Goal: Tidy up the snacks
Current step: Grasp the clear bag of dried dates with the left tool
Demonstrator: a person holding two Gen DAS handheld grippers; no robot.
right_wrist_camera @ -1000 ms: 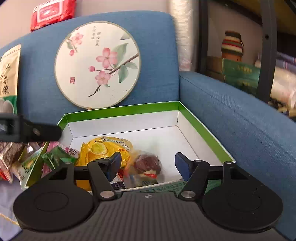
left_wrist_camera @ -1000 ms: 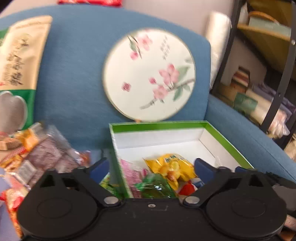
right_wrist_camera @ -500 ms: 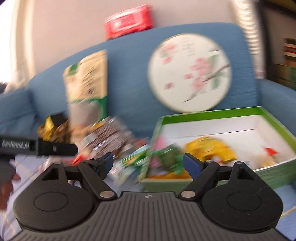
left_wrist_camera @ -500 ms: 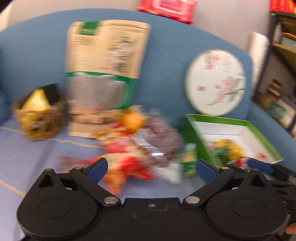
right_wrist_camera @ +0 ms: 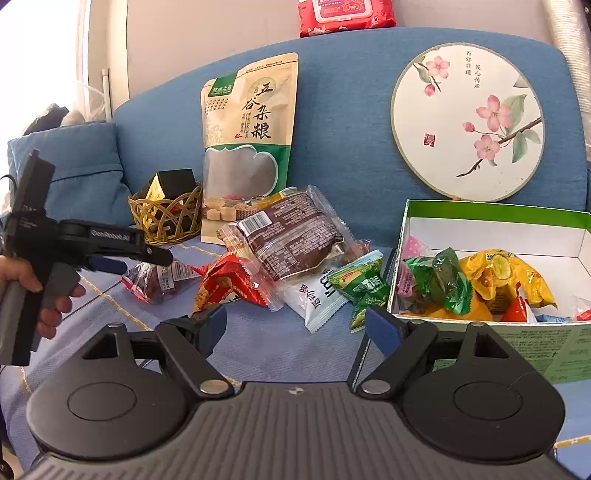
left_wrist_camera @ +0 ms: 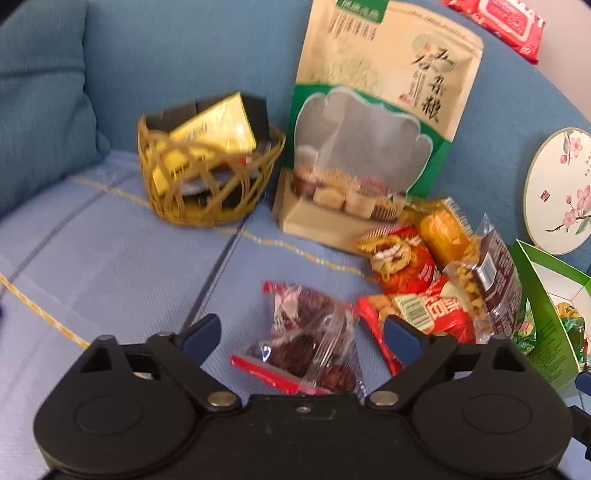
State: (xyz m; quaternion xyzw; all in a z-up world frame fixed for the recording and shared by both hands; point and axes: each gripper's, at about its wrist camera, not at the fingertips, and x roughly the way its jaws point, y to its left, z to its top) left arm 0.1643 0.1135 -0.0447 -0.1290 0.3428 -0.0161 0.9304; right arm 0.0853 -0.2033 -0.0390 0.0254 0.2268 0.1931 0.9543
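Nearest the left wrist camera, the left tongs [left_wrist_camera: 301,334] are standing released, blue fingertips spread wide and gripping nothing, with a clear packet of dark red dates [left_wrist_camera: 314,339] lying on the sofa seat [left_wrist_camera: 110,266] between and just beyond them. The right tongs [right_wrist_camera: 295,325] are likewise hanging released over bare seat fabric, holding nothing. Seen from the right wrist camera, a hand [right_wrist_camera: 40,295] is holding the left tool's grip at the frame's left edge, its fingers pointing at the date packet.

Just past the tongs, the loose snacks are lying in a heap on the seat: a red packet [right_wrist_camera: 231,282], a white sachet [right_wrist_camera: 317,295] and a small green packet [right_wrist_camera: 364,288], with a large brown-labelled clear packet [right_wrist_camera: 291,236] resting on top of the pile. Right of the heap, touching the green packet, a green-rimmed white box [right_wrist_camera: 495,210] is sitting open, already holding a yellow packet [right_wrist_camera: 506,273], a green one [right_wrist_camera: 443,280] and several smaller pieces.

Farther back, a woven basket [right_wrist_camera: 166,218] with a yellow and black box is sitting beside a tall grain pouch [right_wrist_camera: 251,140] leaning on the blue backrest. A round flowered fan [right_wrist_camera: 467,122] is leaning behind the box, and a red wipes pack [right_wrist_camera: 345,14] is resting atop the backrest.
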